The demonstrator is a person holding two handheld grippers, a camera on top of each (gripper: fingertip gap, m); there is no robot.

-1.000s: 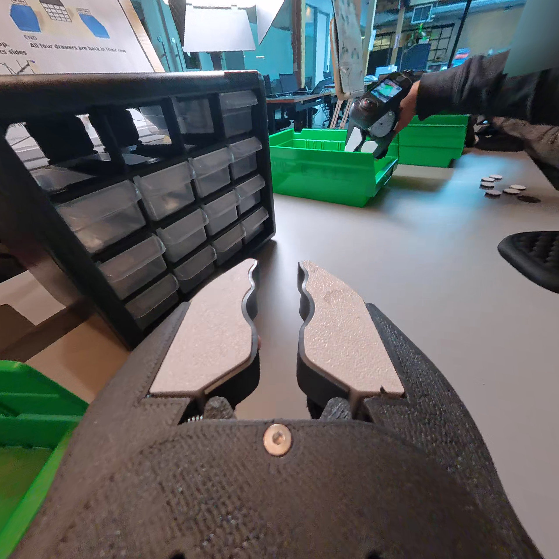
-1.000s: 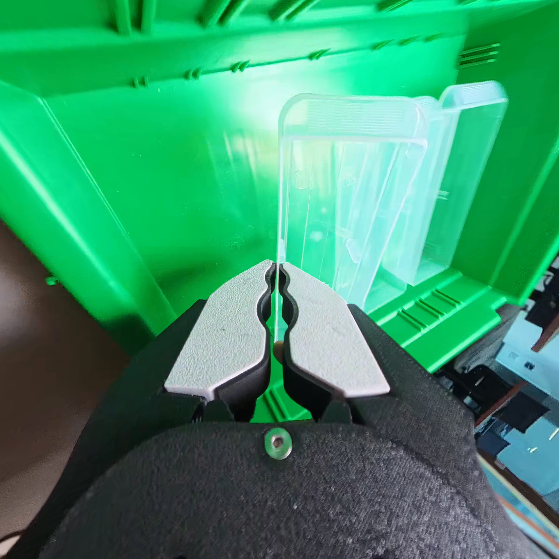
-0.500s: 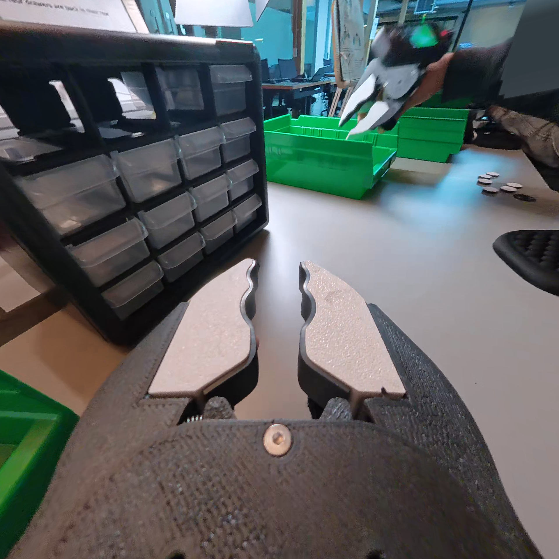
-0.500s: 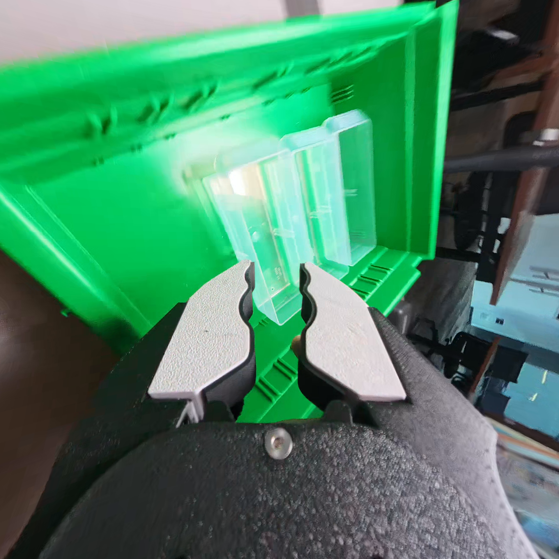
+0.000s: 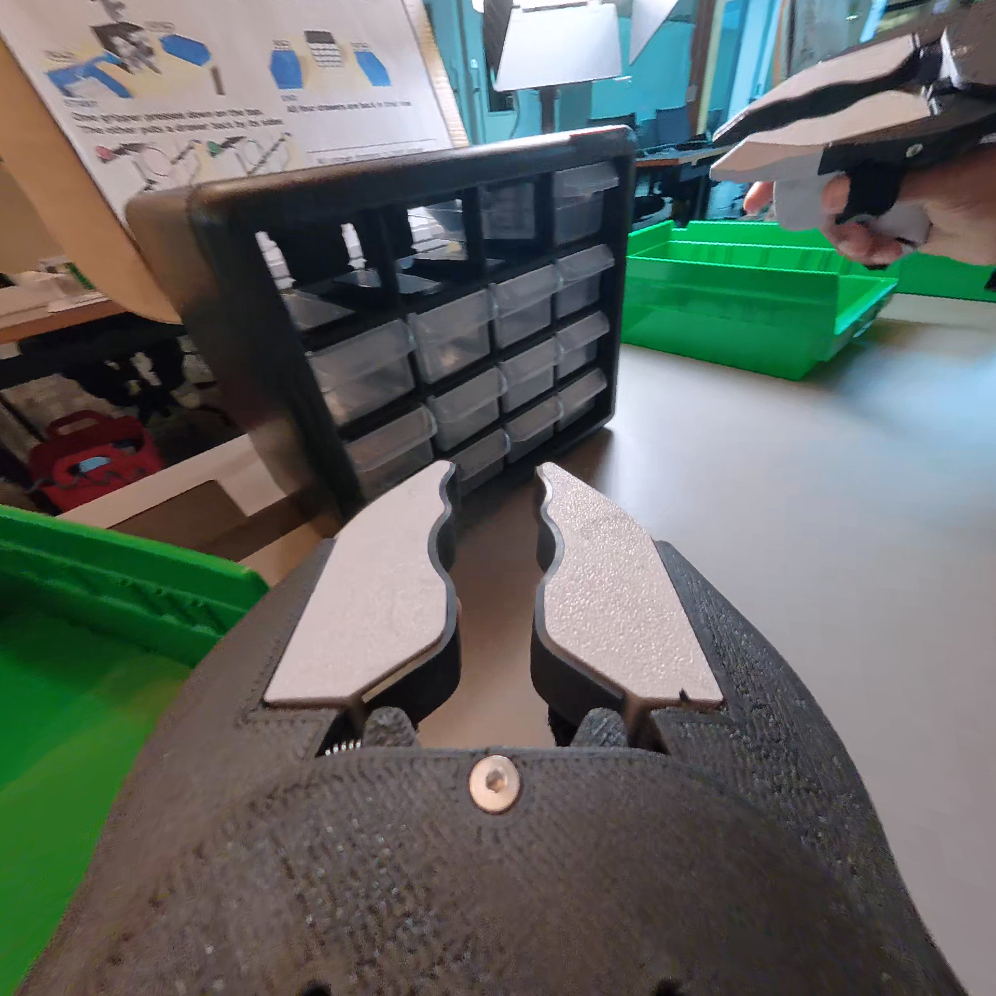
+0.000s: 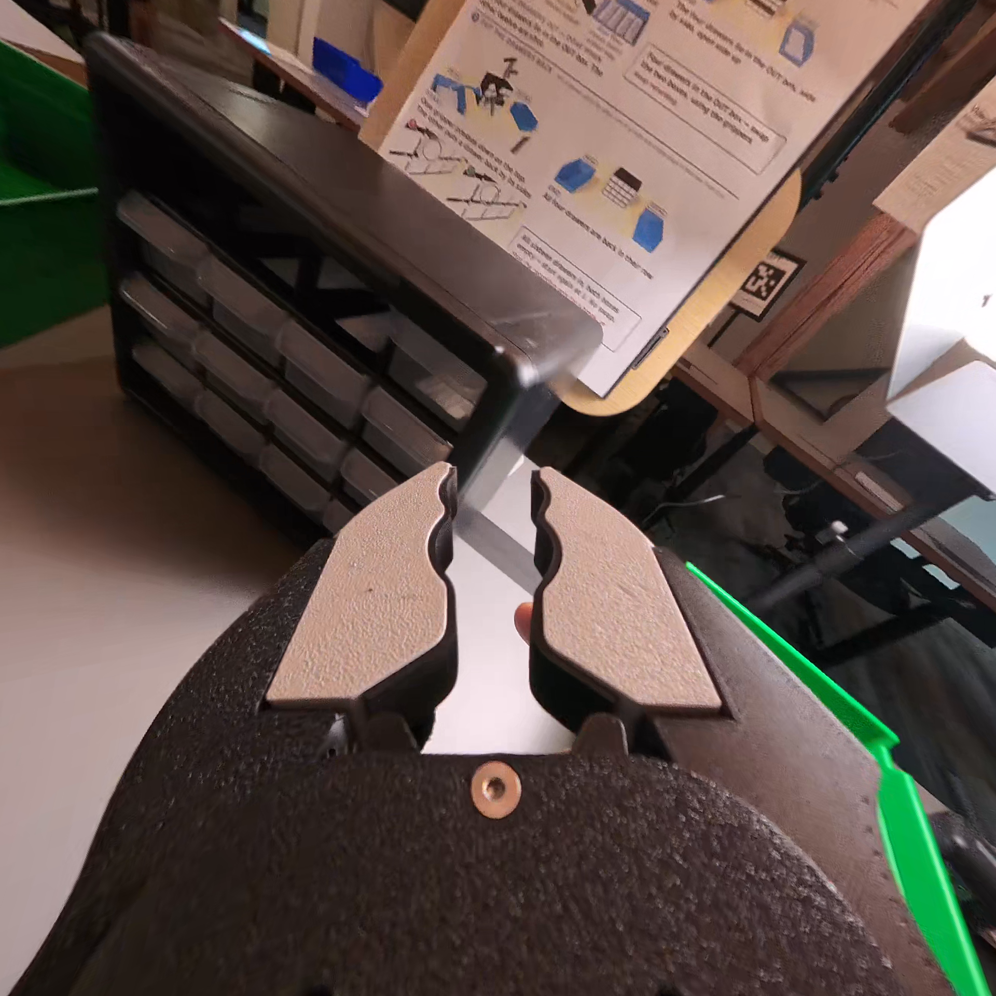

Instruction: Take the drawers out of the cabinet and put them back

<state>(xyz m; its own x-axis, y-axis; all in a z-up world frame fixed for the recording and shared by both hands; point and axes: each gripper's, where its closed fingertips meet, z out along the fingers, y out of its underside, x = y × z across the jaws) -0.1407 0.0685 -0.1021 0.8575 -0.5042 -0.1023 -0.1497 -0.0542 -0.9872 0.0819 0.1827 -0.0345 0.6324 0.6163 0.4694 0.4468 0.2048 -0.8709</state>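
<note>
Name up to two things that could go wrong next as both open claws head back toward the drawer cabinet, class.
1. The cabinet stands free on the table; tugging a drawer one-handed could drag or tip it unless the other claw steadies it.
2. The right claw is close to the cabinet's corner and the view is blurred, so it may be moving fast and could knock it.
3. The left claw points at the tightly packed bottom row, so it might catch the wrong drawer.

Pale grey table (image 5: 808, 539) under a black drawer cabinet (image 5: 431, 323) and green bins (image 5: 754, 307).
</note>
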